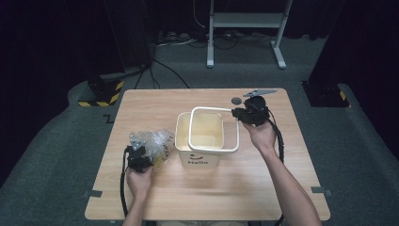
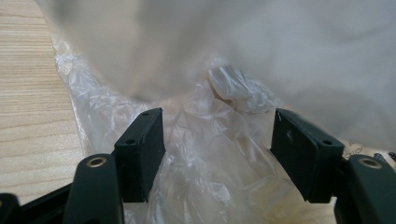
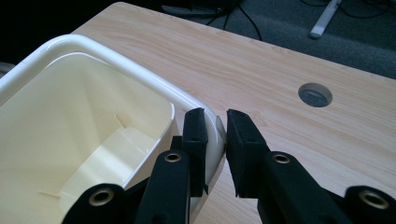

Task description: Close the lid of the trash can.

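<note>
The wooden table (image 1: 263,181) carries a round grey cable grommet (image 1: 236,100) near its far edge. Beyond it, on grey carpet (image 1: 56,141), stand a white metal frame (image 1: 244,21) and black cables (image 1: 164,70).

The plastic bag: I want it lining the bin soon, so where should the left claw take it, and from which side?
Grip the plastic bag at a bunched fold of its crumpled film, coming low from the person's side, as the left claw already does. It lies limp on the table, so only a gathered ridge probably gives the pads something to pinch.
</note>
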### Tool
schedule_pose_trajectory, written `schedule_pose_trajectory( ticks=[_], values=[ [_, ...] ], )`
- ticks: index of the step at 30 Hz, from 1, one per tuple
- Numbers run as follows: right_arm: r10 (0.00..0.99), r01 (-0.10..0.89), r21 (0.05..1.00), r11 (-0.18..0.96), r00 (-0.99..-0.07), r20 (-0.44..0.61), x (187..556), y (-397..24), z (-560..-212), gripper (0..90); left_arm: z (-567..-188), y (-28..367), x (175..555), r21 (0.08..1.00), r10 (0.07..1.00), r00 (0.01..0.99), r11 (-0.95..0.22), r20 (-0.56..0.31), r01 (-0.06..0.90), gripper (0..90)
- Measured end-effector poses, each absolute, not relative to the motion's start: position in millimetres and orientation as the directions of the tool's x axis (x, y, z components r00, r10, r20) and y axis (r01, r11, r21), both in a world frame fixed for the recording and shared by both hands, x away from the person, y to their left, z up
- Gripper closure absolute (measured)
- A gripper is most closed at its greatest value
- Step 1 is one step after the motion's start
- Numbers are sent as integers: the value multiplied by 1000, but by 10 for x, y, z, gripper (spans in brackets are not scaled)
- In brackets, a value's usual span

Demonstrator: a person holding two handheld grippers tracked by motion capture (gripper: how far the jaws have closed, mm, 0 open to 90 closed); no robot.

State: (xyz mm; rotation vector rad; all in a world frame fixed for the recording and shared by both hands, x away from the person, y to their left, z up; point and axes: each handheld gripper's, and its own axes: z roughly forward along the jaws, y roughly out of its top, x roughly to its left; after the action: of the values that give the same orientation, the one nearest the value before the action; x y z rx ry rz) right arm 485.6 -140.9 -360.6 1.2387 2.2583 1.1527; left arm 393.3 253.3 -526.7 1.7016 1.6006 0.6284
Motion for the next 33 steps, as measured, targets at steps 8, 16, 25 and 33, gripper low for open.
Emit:
schedule_pose_trajectory(
  ticks=[8, 16, 25, 33],
  values=[
    [809, 565, 764, 313, -580, 98, 4892, -1305, -3633, 784, -5268, 2534, 3933, 767, 986, 116, 15, -116, 641, 348],
    [808, 566, 756, 327, -582, 86, 4921, -1213, -3649, 783, -5267, 2535, 3933, 767, 986, 116, 16, -117, 641, 348],
    [806, 569, 750, 337, -586, 83, 4942, -1132, -3660, 784, -5267, 2534, 3933, 767, 986, 116, 15, -116, 641, 347],
    [808, 565, 749, 347, -586, 68, 4949, -1075, -3680, 784, -5267, 2535, 3932, 768, 986, 116, 16, -117, 641, 347]
  ],
)
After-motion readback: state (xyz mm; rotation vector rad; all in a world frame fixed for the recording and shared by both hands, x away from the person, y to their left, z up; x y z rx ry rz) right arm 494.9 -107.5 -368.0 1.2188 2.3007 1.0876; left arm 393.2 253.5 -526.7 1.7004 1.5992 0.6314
